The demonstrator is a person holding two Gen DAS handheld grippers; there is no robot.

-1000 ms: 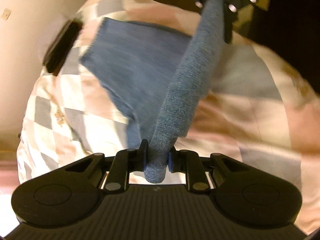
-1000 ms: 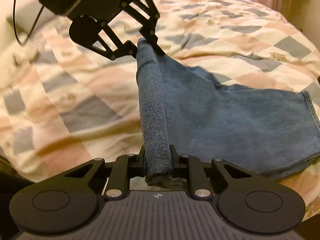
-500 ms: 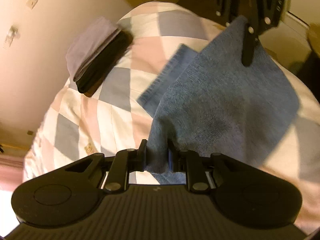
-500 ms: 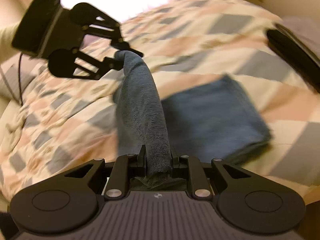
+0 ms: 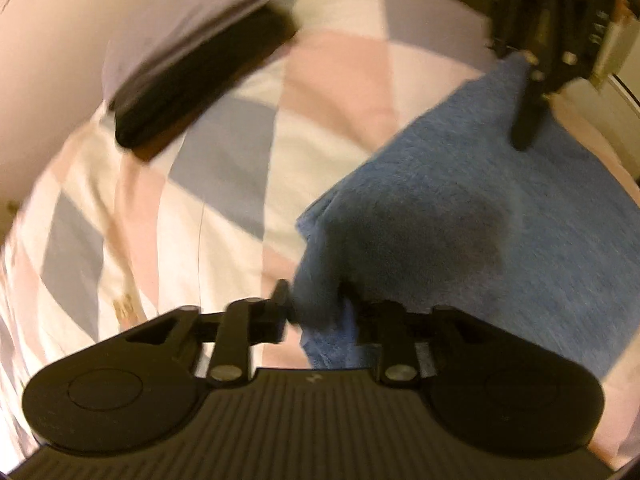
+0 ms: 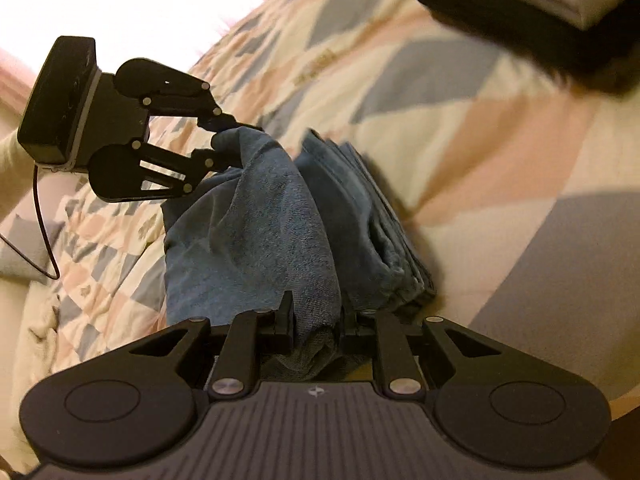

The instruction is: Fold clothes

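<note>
Two tools (image 5: 316,304) (image 6: 316,312), perhaps one jeans (image 6: 256,216)

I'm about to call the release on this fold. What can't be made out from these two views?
- Left wrist view: motion blur; whether the left claw, its jaws opening, still presses the blue garment.
- Right wrist view: the garment's underside and far edge, hidden by its own folds.
- Both views: the dark stack, blurred and cut off by the frame edge.

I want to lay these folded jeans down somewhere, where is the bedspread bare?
The quilt is bare between the jeans and the stacked clothes, and left of the left claw, whose jaws are opening around denim. It is crowded along the jeans, where the right claw grips the fold.
</note>
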